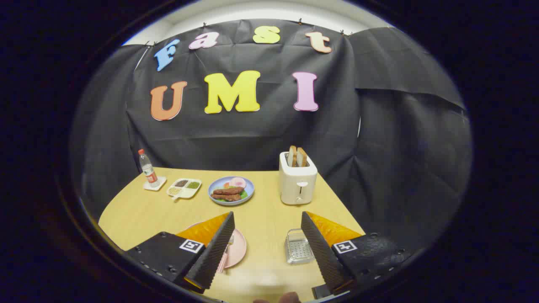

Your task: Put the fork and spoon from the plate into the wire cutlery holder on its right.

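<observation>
Tongs (267,223) spread apart, pink plate (239,248) behind left finger, wire holder (298,246) by right

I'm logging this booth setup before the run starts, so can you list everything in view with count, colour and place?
table: one, light wood, under everything.
water bottle: one, clear with red cap, far left on a white coaster.
divided dish: one, white, right of the bottle.
blue plate: one, with food, centre back.
toaster: one, white, two bread slices in it, right of the blue plate.
pink plate: one, behind the left finger, with a piece of cutlery on it.
wire cutlery holder: one, silver, by the right finger.
tongs: one, open, holding nothing.
</observation>
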Tool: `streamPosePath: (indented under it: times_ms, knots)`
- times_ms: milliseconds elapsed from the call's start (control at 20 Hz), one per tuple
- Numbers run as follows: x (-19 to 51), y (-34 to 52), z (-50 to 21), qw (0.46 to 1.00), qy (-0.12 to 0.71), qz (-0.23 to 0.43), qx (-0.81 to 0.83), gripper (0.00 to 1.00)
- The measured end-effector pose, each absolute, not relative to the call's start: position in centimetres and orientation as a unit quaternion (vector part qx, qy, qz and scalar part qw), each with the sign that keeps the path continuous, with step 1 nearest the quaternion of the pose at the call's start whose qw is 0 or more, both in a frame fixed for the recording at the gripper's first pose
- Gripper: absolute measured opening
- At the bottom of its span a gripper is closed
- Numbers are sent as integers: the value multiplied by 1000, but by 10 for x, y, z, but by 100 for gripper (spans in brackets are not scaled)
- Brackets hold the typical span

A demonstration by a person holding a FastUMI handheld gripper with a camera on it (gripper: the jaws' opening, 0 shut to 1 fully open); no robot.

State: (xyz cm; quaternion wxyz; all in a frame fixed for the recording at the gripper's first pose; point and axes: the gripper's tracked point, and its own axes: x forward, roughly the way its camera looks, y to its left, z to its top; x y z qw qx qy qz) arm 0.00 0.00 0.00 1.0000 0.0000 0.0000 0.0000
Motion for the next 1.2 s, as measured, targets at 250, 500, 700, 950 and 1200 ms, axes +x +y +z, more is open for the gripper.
streamPosePath:
  times_ms: [250, 500, 700, 950, 1200]
  knots:
    - [-4, -2, 3, 1000, 14, -22, 1, 96]
    - [-10, 17, -4, 998, 42, -43, -13, 96]
    - [-6, 45, -25, 997, 70, -26, -22, 96]
    - [9, 74, -49, 993, 109, 9, -45, 96]
    - [26, 103, -101, 980, 188, 34, -57, 96]
